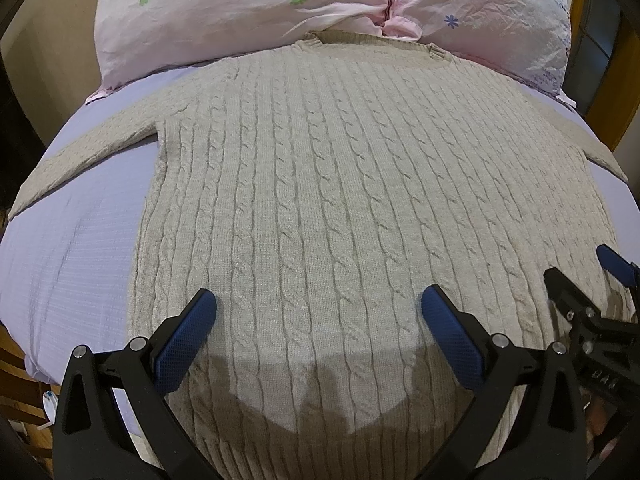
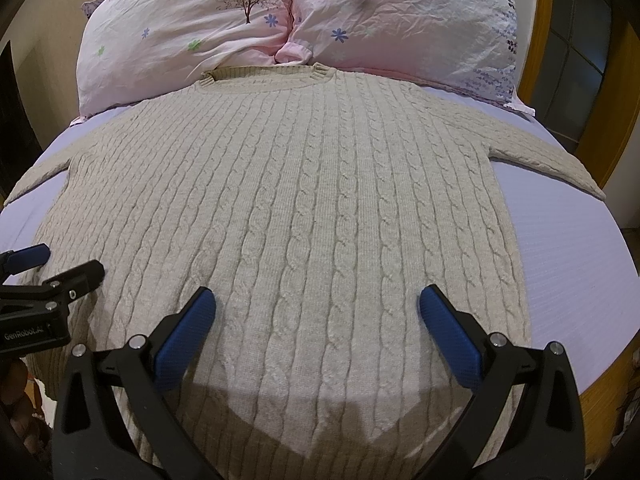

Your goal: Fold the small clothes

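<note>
The sweater [image 1: 352,200] lies flat and face-up on the bed, spread across a pale lavender sheet [image 1: 80,248] with a fine woven grid to it. It is a beige cable knit: thick twisted ropes run lengthwise from the ribbed round neckline [image 2: 264,74] down to the hem nearest me, with plain bands of stitching between them. Both sleeves stretch out sideways, the left sleeve [image 1: 80,152] angling off toward one edge of the mattress and the right sleeve [image 2: 552,164] toward the other. The collar rests just against two pink pillows [image 2: 192,36], their crinkled cotton printed with small flowers and a bare tree. A wooden bed frame [image 2: 536,20] curves past on the far side. My left gripper [image 1: 318,312] hangs above the lower body of the knit with its blue, cross-hatched pads [image 1: 184,344] spread wide apart, holding nothing; I cannot tell whether the tips brush the wool. My right gripper [image 2: 318,312] is likewise gaping over the lower part of the knit, its textured fingers [image 2: 450,336] empty. Each casts a soft shadow onto the hem below. The two tools sit near each other, side by side.
</note>
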Demonstrator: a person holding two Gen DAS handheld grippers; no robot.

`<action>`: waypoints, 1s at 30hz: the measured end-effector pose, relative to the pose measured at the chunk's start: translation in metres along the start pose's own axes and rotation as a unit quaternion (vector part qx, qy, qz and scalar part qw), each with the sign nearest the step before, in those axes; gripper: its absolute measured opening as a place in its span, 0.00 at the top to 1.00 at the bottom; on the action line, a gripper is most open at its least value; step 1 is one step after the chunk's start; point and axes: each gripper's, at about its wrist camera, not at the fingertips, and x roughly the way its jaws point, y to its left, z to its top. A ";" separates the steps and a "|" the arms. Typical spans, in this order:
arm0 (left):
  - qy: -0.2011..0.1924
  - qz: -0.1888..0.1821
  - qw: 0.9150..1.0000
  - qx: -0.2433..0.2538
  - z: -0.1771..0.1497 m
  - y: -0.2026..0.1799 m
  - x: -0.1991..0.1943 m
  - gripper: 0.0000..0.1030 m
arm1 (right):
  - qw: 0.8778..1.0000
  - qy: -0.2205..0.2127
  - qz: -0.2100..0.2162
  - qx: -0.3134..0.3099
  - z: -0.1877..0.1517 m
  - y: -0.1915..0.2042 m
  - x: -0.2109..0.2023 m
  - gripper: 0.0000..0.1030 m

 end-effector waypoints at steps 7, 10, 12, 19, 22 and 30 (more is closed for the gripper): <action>-0.020 -0.099 0.994 -0.035 0.014 0.034 -0.008 0.01 | 0.980 -0.104 0.000 0.172 0.039 -0.141 -0.036 0.02; -0.061 -0.161 0.982 -0.078 0.020 0.062 -0.015 0.01 | 0.952 -0.115 -0.010 0.283 0.049 -0.231 -0.038 0.04; -0.087 -0.178 0.976 -0.092 0.024 0.076 -0.018 0.01 | 0.928 -0.113 -0.009 0.356 0.049 -0.287 -0.032 0.17; -0.186 -0.121 0.971 -0.091 0.031 0.112 -0.038 0.01 | 0.845 -0.046 0.013 0.533 0.033 -0.398 0.016 0.53; -0.184 -0.101 0.972 -0.106 0.034 0.128 -0.035 0.01 | 0.823 -0.048 0.011 0.567 0.025 -0.415 0.022 0.58; -0.201 -0.028 0.967 -0.156 0.033 0.180 -0.037 0.01 | 0.781 -0.085 0.015 0.618 0.013 -0.454 0.033 0.93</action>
